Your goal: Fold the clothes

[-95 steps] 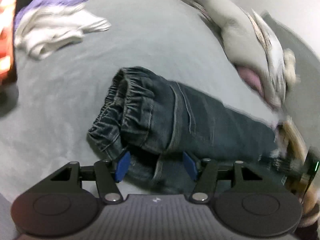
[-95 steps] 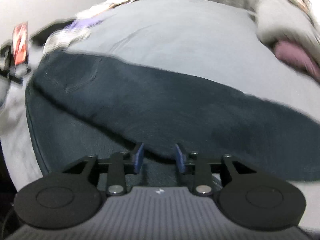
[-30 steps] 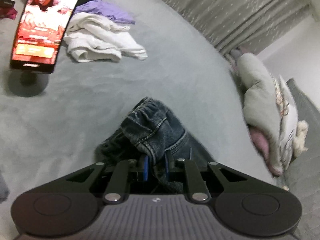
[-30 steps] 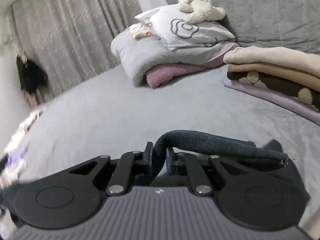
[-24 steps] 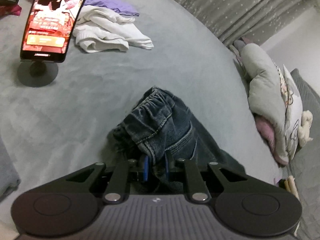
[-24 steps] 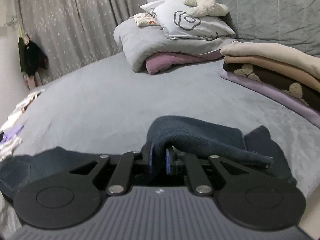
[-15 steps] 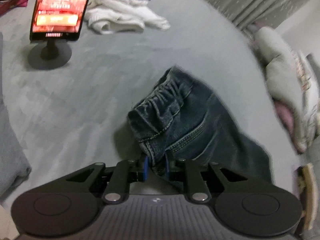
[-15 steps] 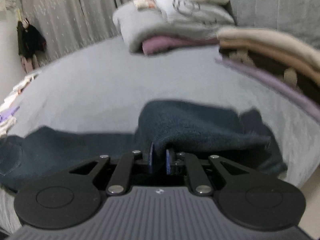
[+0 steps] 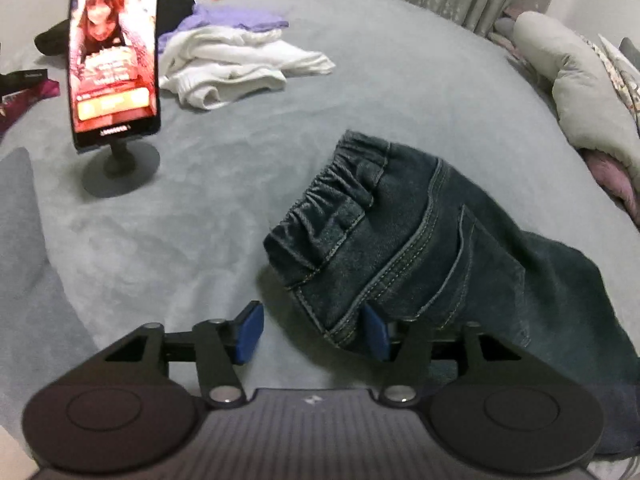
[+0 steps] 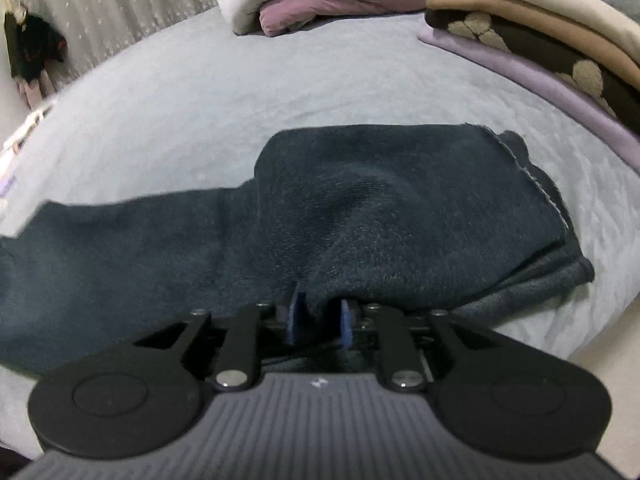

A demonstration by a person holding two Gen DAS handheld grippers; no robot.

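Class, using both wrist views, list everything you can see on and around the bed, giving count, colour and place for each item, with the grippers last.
jeans: one, dark blue, on the bed, folded over.
bed cover: one, grey, under everything.
phone: one, lit screen, upright on a stand.
stand: one, dark grey, round base on the bed.
white garment: one, crumpled, beyond the phone.
purple garment: one, behind the white one.
folded blankets: a stack, cream, tan, brown, lilac, far right of the right view.
curtain: grey, behind the bed.
left gripper: black, blue pads, jaws opening beside the waistband.
right gripper: black, jaws opening, denim fold between them.
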